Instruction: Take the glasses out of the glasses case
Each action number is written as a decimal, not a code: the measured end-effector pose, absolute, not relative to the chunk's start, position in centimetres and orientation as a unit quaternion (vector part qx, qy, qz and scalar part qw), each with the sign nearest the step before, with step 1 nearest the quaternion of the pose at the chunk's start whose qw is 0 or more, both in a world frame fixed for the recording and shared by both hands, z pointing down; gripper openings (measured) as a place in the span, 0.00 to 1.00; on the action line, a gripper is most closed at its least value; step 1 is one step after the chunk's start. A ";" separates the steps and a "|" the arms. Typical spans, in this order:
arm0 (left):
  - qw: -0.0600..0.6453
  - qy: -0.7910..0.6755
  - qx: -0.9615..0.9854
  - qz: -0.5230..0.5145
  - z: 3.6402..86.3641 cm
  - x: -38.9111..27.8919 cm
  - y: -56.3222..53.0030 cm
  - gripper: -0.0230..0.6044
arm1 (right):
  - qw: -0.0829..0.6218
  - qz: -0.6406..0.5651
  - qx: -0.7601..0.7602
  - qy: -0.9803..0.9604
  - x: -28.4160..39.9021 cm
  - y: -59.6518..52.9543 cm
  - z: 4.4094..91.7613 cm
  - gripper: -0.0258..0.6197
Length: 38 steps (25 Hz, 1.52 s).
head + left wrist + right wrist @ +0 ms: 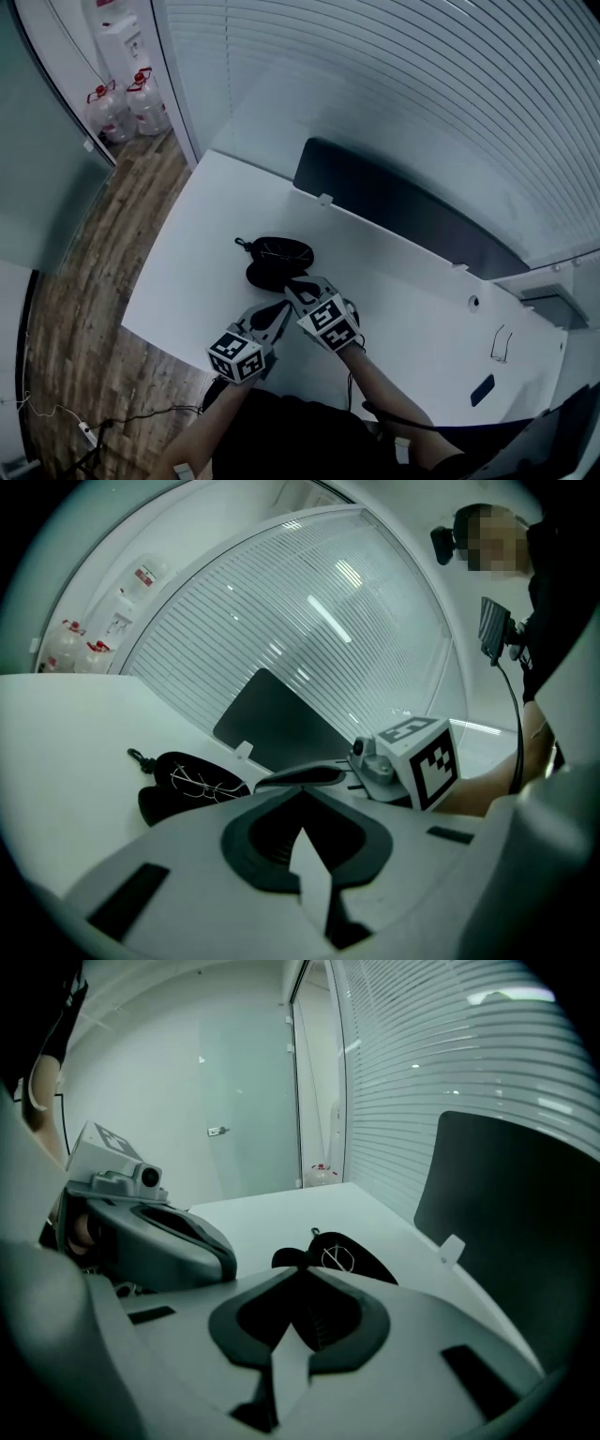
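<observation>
Glasses case [279,255] lies on the tabletop [187,272] just ahead of me and looks open, its long axis running across my reach, with the thin wire glasses [202,780] resting in one half. My left gripper [301,794], jaws together on nothing, sits back with the case ahead and off to its left. My right gripper [302,1272], likewise closed and empty, has its tips almost at the case's near edge, so I judge it the nearer one.
</observation>
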<state>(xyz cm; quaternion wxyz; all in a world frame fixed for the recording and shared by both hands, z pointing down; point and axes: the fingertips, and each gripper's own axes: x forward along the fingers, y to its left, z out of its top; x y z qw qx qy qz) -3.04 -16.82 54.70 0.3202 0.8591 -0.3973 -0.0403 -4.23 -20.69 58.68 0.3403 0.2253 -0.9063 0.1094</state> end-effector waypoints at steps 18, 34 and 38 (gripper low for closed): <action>0.373 -0.414 0.825 -0.092 57.0 -3.2 -21.0 0.05 | 0.416 0.099 0.180 -0.886 -4.1 -25.1 61.6 0.19; 0.404 -0.424 0.802 -0.116 58.5 -3.5 -22.3 0.05 | 0.493 0.058 0.128 -0.858 -4.8 -26.9 63.9 0.19; 0.413 -0.426 0.797 -0.112 58.7 -3.4 -22.4 0.05 | 0.513 0.039 0.119 -0.849 -4.9 -27.3 64.3 0.19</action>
